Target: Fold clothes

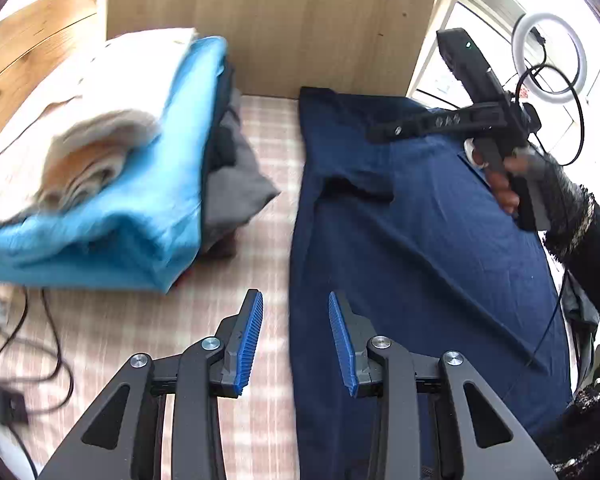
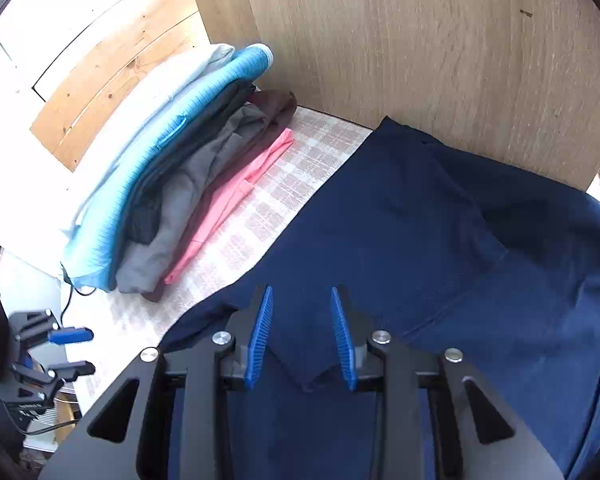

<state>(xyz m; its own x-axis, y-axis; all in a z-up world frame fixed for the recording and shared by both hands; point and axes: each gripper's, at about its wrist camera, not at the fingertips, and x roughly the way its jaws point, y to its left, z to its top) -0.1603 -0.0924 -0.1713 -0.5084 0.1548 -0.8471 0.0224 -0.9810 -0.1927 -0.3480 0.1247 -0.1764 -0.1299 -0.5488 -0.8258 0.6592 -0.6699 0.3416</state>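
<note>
navy garment lying flat, both tongs hanging open above it

to the left of the left gripper (image 1: pixel 296 336), a stack of folded clothes (image 1: pixel 112 184) is sitting on the checked cloth (image 1: pixel 260 208), cream on top, then bright blue, grey and darker layers beneath. the left gripper's blue pads are standing apart and gripping nothing, straddling the left edge of the navy garment (image 1: pixel 412 232).

the navy garment is spreading from just under those pads away to the right and forward to the wooden panel (image 1: pixel 284 20), with a sleeve doubled over its body.

further right, the right gripper (image 2: pixel 302 336) is hovering over the same garment (image 2: pixel 440 240), its fingers also parted and holding nothing, a folded corner lying just between and below them.

the fabric is looking thin, soft and light, likely draping and sagging when lifted and sliding little on the cloth. a pinch at an edge or corner, one per tong, is seeming the safest hold; grabbing mid-panel is likely bunching several layers.
</note>
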